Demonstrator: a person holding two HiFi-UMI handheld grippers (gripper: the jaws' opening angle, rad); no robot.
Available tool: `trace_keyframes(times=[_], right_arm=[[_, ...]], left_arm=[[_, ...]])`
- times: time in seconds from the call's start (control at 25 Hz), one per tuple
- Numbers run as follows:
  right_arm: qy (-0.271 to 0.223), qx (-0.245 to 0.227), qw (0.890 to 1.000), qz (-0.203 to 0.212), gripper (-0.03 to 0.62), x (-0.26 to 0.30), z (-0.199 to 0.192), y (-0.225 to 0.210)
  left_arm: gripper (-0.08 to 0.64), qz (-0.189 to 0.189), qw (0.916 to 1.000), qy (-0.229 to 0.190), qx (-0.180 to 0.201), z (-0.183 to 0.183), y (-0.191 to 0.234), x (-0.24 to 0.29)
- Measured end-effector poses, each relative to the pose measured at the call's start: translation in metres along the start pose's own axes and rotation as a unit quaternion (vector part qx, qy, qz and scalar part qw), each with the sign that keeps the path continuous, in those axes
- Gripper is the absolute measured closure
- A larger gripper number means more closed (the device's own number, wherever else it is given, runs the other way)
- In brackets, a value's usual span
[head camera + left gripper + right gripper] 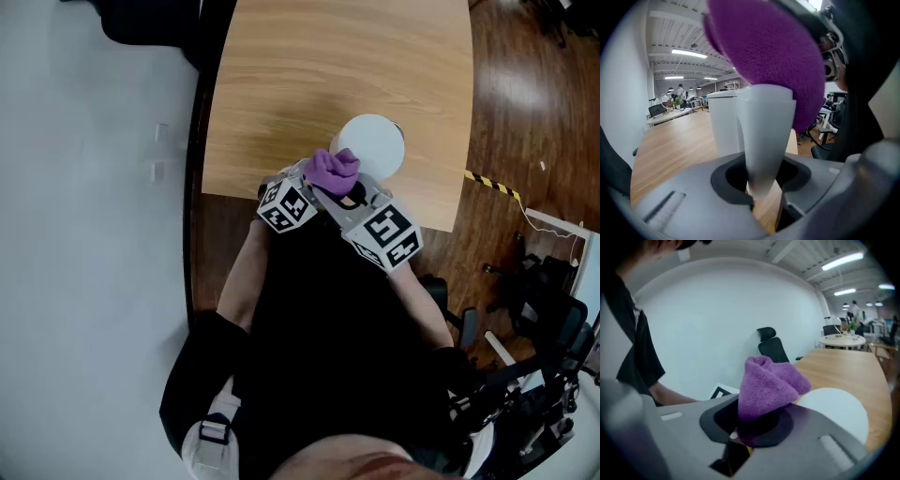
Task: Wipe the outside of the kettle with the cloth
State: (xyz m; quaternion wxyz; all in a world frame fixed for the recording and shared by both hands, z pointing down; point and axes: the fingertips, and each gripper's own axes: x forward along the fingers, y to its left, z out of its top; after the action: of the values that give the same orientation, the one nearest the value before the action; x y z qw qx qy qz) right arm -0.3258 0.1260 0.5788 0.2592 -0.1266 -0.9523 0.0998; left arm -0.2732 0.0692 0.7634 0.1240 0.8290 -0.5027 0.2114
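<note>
Two hand-held grippers: left (761, 194) clamps handle (766, 131), right (745, 434) cloth (768, 380).

Overhead strip lights (689, 53) are supplying even, bright illumination in both gripper views. The head view is reading dimmer, with the wood floor (525, 89) throwing a soft glare patch. Wide-angle lenses are bending straight lines and darkening the corners. The purple cloth (764, 61) is blurring at close range; the white kettle (373, 145) is rendering bright with little surface detail.

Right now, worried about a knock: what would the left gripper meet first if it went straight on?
Likely the kettle, its body right behind the handle that the left gripper grips; depth is unclear.
</note>
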Motion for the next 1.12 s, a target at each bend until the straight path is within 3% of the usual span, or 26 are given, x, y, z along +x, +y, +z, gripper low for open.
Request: trace_keyframes(times=[0.08, 0.2, 0.32, 0.4, 0.44, 0.48, 0.56, 0.64, 0.72, 0.76, 0.8, 0.88, 1.0, 1.04, 1.08, 1.12], right_arm=[[0.050, -0.015, 0.999, -0.001, 0.539, 0.017, -0.017, 0.005], [0.060, 0.020, 0.997, -0.040, 0.541, 0.012, -0.027, -0.013], [0.044, 0.069, 0.984, -0.160, 0.541, -0.025, -0.034, -0.076], [0.047, 0.069, 0.966, -0.246, 0.541, -0.049, -0.033, -0.108], [0.048, 0.060, 0.962, -0.263, 0.541, -0.051, -0.030, -0.104], [0.043, 0.049, 0.965, -0.252, 0.541, -0.042, -0.025, -0.085], [0.033, 0.024, 0.985, -0.167, 0.541, 0.005, -0.017, -0.017], [0.052, -0.009, 0.994, -0.091, 0.541, 0.058, -0.026, 0.040], [0.054, -0.006, 0.995, -0.085, 0.540, 0.074, -0.040, 0.044], [0.030, 0.022, 0.995, -0.095, 0.540, 0.066, -0.041, 0.031], [0.001, 0.057, 0.992, -0.115, 0.541, 0.048, -0.042, 0.014], [-0.039, 0.110, 0.975, -0.188, 0.541, -0.010, -0.051, -0.029], [-0.039, 0.148, 0.931, -0.332, 0.543, -0.103, -0.077, -0.102], [-0.034, 0.147, 0.922, -0.357, 0.543, -0.120, -0.076, -0.112], [-0.043, 0.140, 0.924, -0.354, 0.543, -0.123, -0.066, -0.106], [-0.060, 0.125, 0.936, -0.325, 0.543, -0.114, -0.050, -0.088]], left_arm=[[0.307, 0.008, 1.0000, -0.001, -0.005, -0.003, -0.002, -0.001], [0.305, 0.004, 1.0000, -0.007, -0.006, -0.016, -0.007, -0.010], [0.305, -0.012, 0.9998, -0.015, 0.003, -0.034, -0.010, -0.017], [0.305, -0.024, 0.9995, -0.014, 0.015, -0.040, -0.008, -0.018], [0.305, -0.030, 0.9992, -0.014, 0.022, -0.043, -0.008, -0.019], [0.305, -0.036, 0.9989, -0.017, 0.027, -0.046, -0.010, -0.020], [0.305, -0.044, 0.9980, -0.028, 0.034, -0.049, -0.011, -0.026], [0.305, -0.051, 0.9972, -0.040, 0.037, -0.048, -0.011, -0.035], [0.305, -0.058, 0.9962, -0.054, 0.037, -0.046, -0.009, -0.040], [0.305, -0.060, 0.9957, -0.058, 0.040, -0.045, -0.008, -0.041], [0.305, -0.062, 0.9954, -0.059, 0.043, -0.045, -0.007, -0.041], [0.305, -0.068, 0.9948, -0.060, 0.046, -0.045, -0.012, -0.041], [0.305, -0.072, 0.9948, -0.062, 0.038, -0.039, -0.012, -0.041], [0.305, -0.072, 0.9950, -0.059, 0.035, -0.037, -0.010, -0.040], [0.305, -0.071, 0.9953, -0.056, 0.034, -0.035, -0.009, -0.039], [0.305, -0.069, 0.9956, -0.055, 0.031, -0.034, -0.009, -0.038]])
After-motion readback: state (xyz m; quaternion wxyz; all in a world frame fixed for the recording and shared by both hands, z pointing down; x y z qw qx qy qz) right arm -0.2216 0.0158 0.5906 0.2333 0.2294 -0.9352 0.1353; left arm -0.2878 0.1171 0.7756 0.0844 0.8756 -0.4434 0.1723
